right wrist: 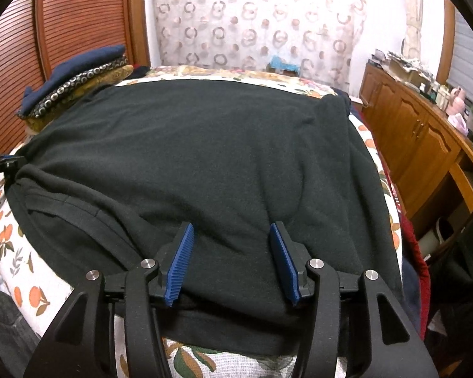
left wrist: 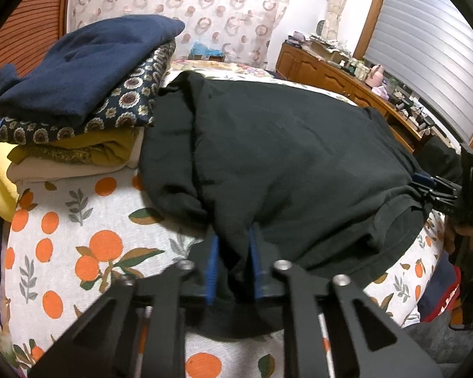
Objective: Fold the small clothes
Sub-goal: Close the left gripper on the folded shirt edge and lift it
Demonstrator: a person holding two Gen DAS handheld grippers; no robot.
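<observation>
Black fleece, a soft dark garment [right wrist: 205, 157], lies spread over my bed's orange-print white sheet [left wrist: 63, 236], reaching from its near edge almost to the far one. My left gripper [left wrist: 233, 264] pinches a fold of that garment at the near edge, blue pads [left wrist: 212, 267] drawn narrow on the cloth. My right gripper [right wrist: 231, 261] hovers over the near hem, jaws spread wide with only fleece beneath them. At the sheet's far left corner sits a stack of folded clothes topped by a navy piece [left wrist: 85, 66], touching the garment's edge.
</observation>
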